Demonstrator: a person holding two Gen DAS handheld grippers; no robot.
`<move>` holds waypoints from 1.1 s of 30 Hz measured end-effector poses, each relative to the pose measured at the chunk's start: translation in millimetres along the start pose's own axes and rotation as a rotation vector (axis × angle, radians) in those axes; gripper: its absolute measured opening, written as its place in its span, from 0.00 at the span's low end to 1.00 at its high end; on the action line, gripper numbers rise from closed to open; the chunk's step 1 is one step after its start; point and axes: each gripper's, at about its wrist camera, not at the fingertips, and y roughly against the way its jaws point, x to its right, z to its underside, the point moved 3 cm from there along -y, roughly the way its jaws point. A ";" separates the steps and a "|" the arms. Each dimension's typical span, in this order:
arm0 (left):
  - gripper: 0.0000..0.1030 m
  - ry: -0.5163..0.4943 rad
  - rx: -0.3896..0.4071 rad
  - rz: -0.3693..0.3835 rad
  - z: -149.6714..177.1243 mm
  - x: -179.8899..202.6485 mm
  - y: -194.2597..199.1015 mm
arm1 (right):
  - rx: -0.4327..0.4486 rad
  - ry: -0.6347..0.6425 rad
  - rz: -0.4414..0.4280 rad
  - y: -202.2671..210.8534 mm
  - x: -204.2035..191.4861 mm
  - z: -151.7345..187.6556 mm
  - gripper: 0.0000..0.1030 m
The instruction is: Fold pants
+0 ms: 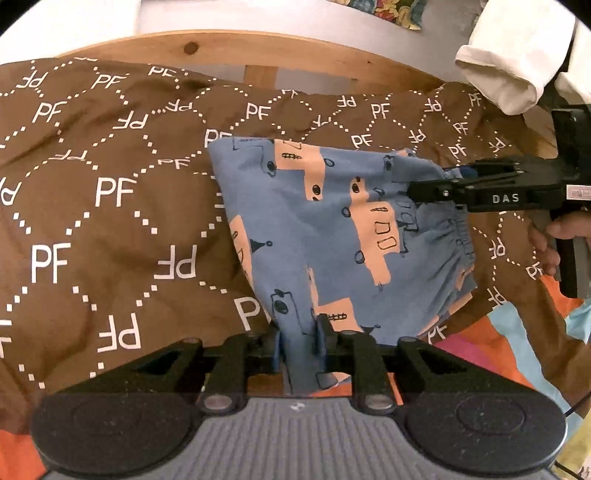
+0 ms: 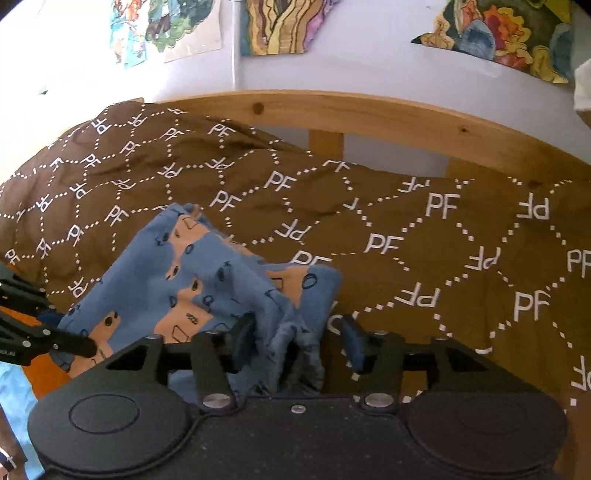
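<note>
The small blue pants [image 1: 332, 229] with peach patches and black drawings lie folded on a brown blanket [image 1: 92, 206] printed with white "PF". My left gripper [image 1: 301, 343] is shut on the near edge of the pants. My right gripper [image 1: 428, 188] reaches in from the right at the elastic waistband. In the right wrist view the right gripper [image 2: 299, 339] is open, with bunched pants fabric [image 2: 207, 284] lying loosely between its spread fingers. The left gripper [image 2: 74, 341] shows at that view's left edge.
A wooden bed rail [image 1: 295, 51] runs along the far side, with a pale wall and colourful pictures [image 2: 280, 26] behind. A white sleeve [image 1: 509, 62] hangs at top right. Orange and blue bedding [image 1: 498, 332] shows at the near right.
</note>
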 end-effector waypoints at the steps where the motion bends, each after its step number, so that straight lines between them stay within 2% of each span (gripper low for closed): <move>1: 0.26 0.002 0.000 -0.003 0.3 0.3 1.8 | 0.001 0.000 0.012 0.4 0.8 -0.3 0.65; 3: 0.34 0.009 0.000 -0.011 0.0 -0.4 3.8 | 0.004 -0.007 0.026 2.5 2.6 0.1 0.74; 5: 0.41 0.013 -0.004 -0.013 -0.9 -1.6 6.0 | 0.002 -0.008 0.044 4.6 4.0 2.5 0.90; 7: 0.71 0.021 0.002 -0.021 -2.0 -2.8 9.9 | 0.012 -0.003 0.058 8.7 5.1 6.3 0.94; 9: 0.82 0.028 0.046 -0.045 -3.5 -3.6 17.3 | 0.027 -0.015 0.073 14.4 6.1 9.8 0.97; 15: 0.96 0.009 0.103 -0.091 -11.9 0.9 30.6 | 0.085 -0.039 0.139 31.4 2.2 14.7 0.99; 20: 1.00 0.012 0.144 -0.151 -15.3 8.9 40.2 | 0.113 -0.061 0.126 43.7 -6.6 15.3 0.99; 23: 1.00 0.033 0.154 -0.152 -13.3 12.3 47.0 | 0.144 -0.086 0.132 55.4 -15.2 17.6 0.99; 27: 1.00 0.066 0.157 -0.161 -5.2 16.2 56.6 | 0.157 -0.111 0.081 69.7 -30.7 25.3 0.99; 33: 1.00 0.158 0.155 -0.161 13.4 18.1 73.3 | 0.184 -0.126 0.066 99.2 -57.7 39.4 0.99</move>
